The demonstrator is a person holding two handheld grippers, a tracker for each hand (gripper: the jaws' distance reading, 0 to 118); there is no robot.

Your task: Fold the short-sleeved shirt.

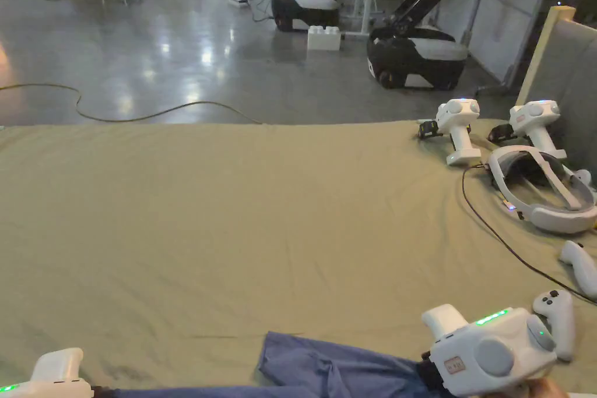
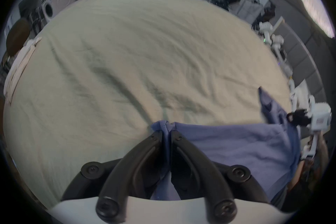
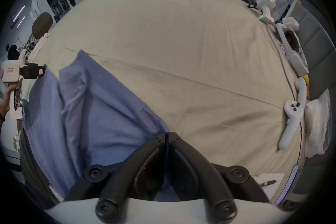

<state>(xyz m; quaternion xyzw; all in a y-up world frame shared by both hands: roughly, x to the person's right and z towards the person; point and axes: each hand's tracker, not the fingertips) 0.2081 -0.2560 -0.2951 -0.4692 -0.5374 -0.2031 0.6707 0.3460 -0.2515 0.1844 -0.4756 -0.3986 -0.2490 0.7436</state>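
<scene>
You hold a white two-jaw gripper in each hand, both low at the near edge of a wide bed covered with an olive-beige cotton sheet (image 1: 233, 212). Stretched between them is the short-sleeved shirt (image 3: 94, 109), a thin, soft, blue woven garment.

Your left gripper (image 2: 166, 134) is clenched: its black jaws press together on a small bunched tuft of the blue cloth that pokes out just beyond the tips. From there the shirt runs off to that gripper's right, toward your other hand.

Your right gripper (image 3: 167, 135) is also clamped, with a thin edge of the same blue cloth pinched in the narrow seam between its jaws. The shirt spreads away to this gripper's left, sagging in loose folds, with one flap lying ahead on the sheet.

Judging by the drape, the shirt is light and limp. It will not hold a shape on its own, will sag wherever it is unsupported, and could slip from a shallow pinch. Corners and hems are likely the surest places to grip, taking enough cloth to fill the jaw tips.

To the right of your right gripper, near the bed's edge, lie pale handheld controllers (image 3: 292, 118), a white headset (image 1: 542, 195) and a thin black cable (image 1: 501, 242), well apart from the shirt.
</scene>
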